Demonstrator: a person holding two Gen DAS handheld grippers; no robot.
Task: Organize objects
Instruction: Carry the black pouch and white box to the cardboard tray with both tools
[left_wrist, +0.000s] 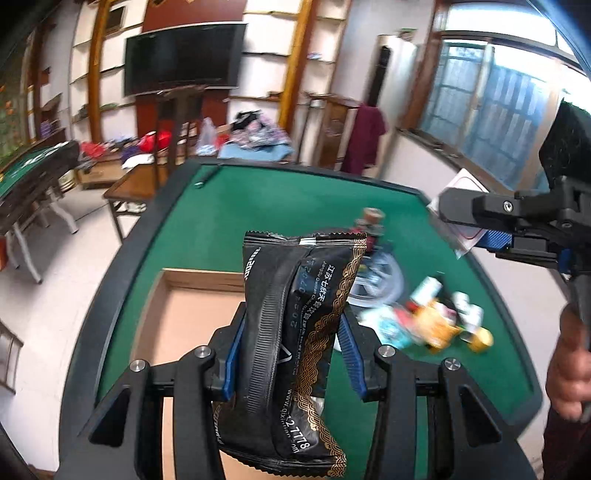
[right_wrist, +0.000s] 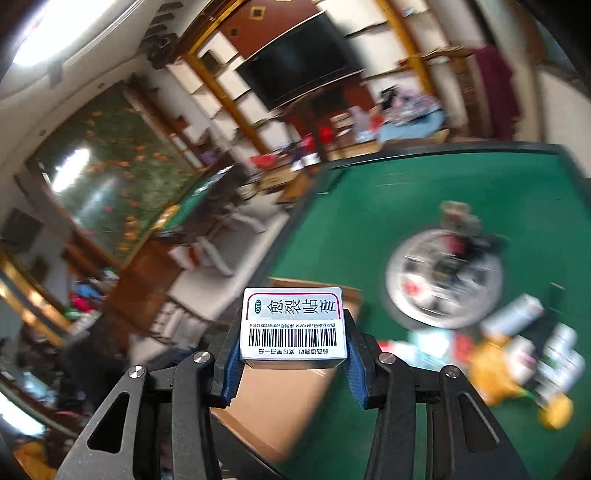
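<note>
My left gripper (left_wrist: 291, 354) is shut on a black and gold snack packet (left_wrist: 295, 332), held upright above the open cardboard box (left_wrist: 184, 314) on the green table (left_wrist: 258, 199). My right gripper (right_wrist: 293, 354) is shut on a small white medicine box (right_wrist: 293, 325) with a barcode, held above the same cardboard box (right_wrist: 280, 402). The right gripper also shows in the left wrist view (left_wrist: 476, 225) at the right, high over the table, with the white box (left_wrist: 461, 184) in it.
A pile of small bottles and packets (left_wrist: 432, 317) lies on the table's right side, beside a round plate (left_wrist: 376, 280). The plate (right_wrist: 443, 280) and pile (right_wrist: 517, 354) show blurred in the right wrist view. Other tables and clutter stand beyond.
</note>
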